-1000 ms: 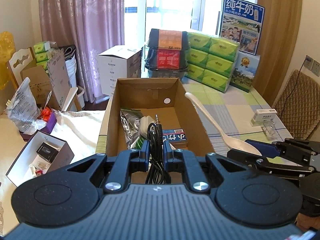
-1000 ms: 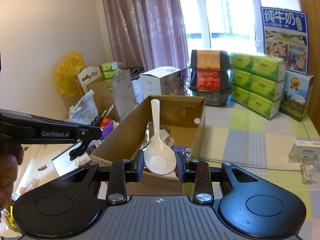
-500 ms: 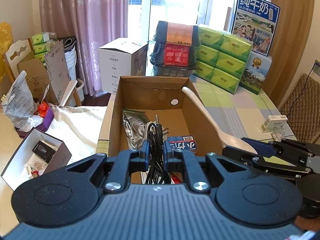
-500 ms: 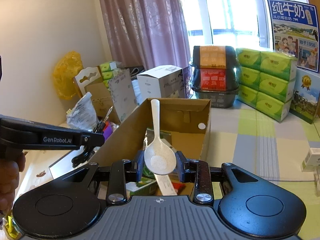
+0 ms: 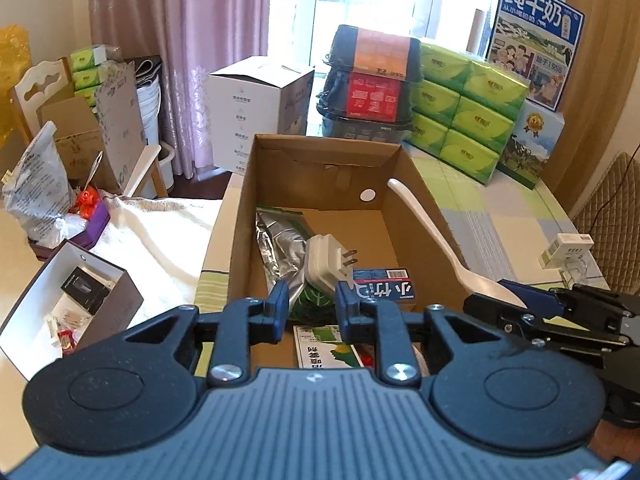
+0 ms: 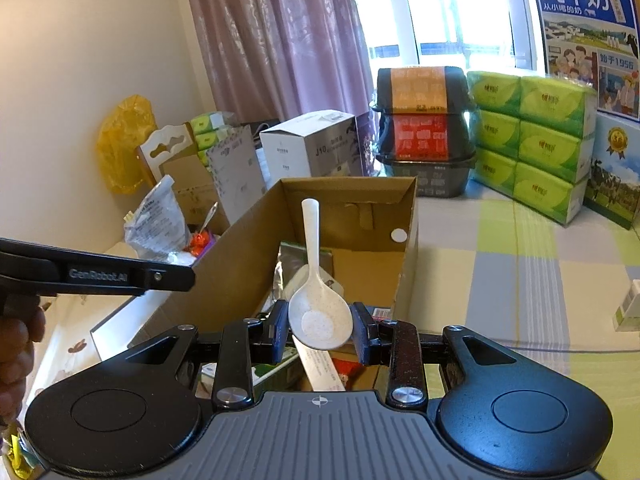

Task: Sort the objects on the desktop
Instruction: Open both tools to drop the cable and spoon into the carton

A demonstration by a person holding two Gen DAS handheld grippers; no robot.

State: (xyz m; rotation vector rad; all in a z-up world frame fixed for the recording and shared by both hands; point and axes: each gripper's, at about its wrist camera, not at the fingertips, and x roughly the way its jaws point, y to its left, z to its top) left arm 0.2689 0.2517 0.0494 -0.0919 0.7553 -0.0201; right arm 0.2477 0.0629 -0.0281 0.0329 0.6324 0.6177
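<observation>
The box (image 5: 236,216) is plain brown card with one white round sticker (image 5: 367,195) on its far wall. In it lie a silver foil bag (image 5: 280,240), a white plug (image 5: 326,260) and a blue-and-red pack (image 5: 384,288) with white characters. The spoon (image 6: 318,308) is white with fine speckles. The desk (image 6: 520,260) wears a check of pale green, yellow and grey-blue with thin stripes. Tissue packs (image 5: 468,116) are bright green. The curtain (image 6: 280,40) is mauve with a faint floral print. Both claws are black with dark blue pads (image 5: 280,304).

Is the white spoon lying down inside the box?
No, the right gripper holds the spoon by its bowl above the box.
</observation>
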